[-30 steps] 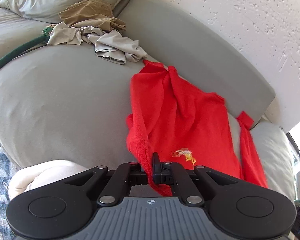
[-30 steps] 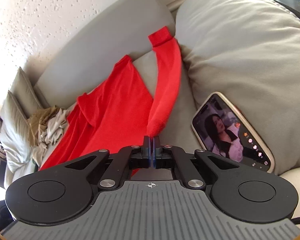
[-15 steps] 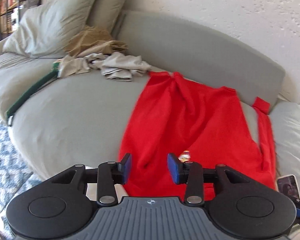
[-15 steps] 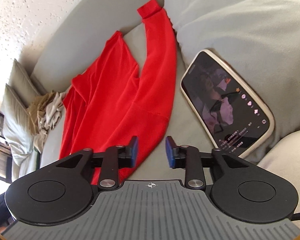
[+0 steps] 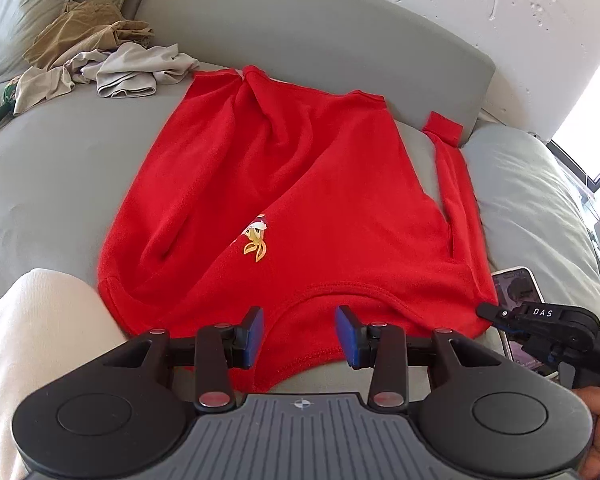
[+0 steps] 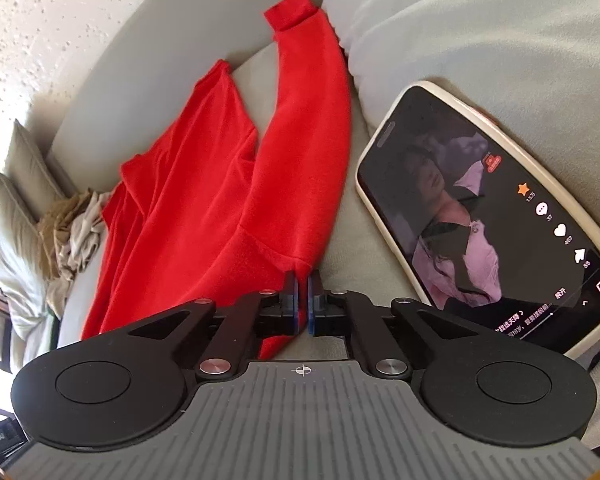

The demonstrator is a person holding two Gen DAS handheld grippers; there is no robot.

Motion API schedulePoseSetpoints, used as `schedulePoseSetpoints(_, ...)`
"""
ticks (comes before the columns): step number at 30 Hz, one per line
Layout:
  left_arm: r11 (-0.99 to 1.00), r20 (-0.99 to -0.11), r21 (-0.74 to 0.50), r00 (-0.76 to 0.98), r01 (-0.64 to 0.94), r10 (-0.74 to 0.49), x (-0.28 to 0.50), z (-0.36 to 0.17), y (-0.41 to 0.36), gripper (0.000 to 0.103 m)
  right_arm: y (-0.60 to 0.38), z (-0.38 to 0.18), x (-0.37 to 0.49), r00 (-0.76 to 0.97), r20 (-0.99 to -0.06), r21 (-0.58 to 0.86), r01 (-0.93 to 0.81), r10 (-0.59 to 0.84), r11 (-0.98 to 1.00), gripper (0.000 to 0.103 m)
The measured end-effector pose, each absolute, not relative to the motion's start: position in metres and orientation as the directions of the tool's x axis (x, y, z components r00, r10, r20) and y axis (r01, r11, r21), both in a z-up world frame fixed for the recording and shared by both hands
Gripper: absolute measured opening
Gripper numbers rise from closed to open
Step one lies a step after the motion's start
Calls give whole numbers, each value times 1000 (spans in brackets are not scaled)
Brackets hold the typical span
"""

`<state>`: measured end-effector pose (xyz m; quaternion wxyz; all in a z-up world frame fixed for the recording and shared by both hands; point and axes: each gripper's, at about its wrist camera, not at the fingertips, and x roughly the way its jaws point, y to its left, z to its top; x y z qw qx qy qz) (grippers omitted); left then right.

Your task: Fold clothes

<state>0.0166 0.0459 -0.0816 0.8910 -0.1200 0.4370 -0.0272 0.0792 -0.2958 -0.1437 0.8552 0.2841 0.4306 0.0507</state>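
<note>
Left wrist view showed your left gripper (image 5: pixel 300 334) spread wide over the red sweater (image 5: pixel 284 200)'s collar, sweater flat ahead on the sofa (image 5: pixel 52 184). Your right gripper (image 6: pixel 302 300) looked pinched on its shoulder edge, probably. You were spreading; next came folding the sleeve (image 6: pixel 312 132) inward.

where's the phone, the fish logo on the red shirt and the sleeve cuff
phone (image 6: pixel 480 216): right wrist view, middle of its lit screen
fish logo (image 5: pixel 254 236): left wrist view, the gold fish on the red shirt (image 5: pixel 284 184)
sleeve cuff (image 6: pixel 290 10): right wrist view, folded end
</note>
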Motion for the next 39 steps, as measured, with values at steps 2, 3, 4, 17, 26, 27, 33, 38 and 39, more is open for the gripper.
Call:
schedulePoseSetpoints(2, 970, -775, -238, 613, -55, -155, 16, -82, 46, 39, -291, -129, 73, 650, -710, 463, 141, 271, 875, 2)
schedulePoseSetpoints(3, 969, -775, -239, 613, -57, -155, 16, -82, 47, 39, -289, -121, 70, 660, -713, 425, 135, 239, 895, 2)
schedulePoseSetpoints(4, 969, -774, -239, 614, -59, -154, 15, -82, 48, 39, -288, -114, 67, 666, -717, 388, 133, 207, 912, 1)
schedulePoseSetpoints(17, 973, -807, -216, 575, -78, -133, 16, -91, 47, 38, -309, -93, 35, 602, -778, 346, 170, 181, 923, 13)
schedulePoseSetpoints(26, 991, -830, -42, 547, 131, -107, 49, -126, 0, 39, -242, -109, 52, 522, -806, 253, -122, 279, 960, 17)
schedulePoseSetpoints(27, 988, -839, -17, 535, 152, -97, 49, -127, -3, 39, -235, -115, 53, 502, -822, 229, -143, 270, 963, 15)
schedulePoseSetpoints(33, 982, -890, -66, 436, 175, -137, 33, -102, -1, 37, -243, -99, 34, 390, -875, 236, -171, 285, 957, 16)
schedulePoseSetpoints(38, 987, -850, -121, 502, 109, -160, 32, -81, 11, 42, -280, -56, 14, 535, -783, 307, -113, 318, 945, 49)
schedulePoseSetpoints(39, 987, -840, -133, 518, 95, -163, 31, -77, 14, 42, -286, -45, 12, 572, -762, 297, -108, 304, 949, 49)
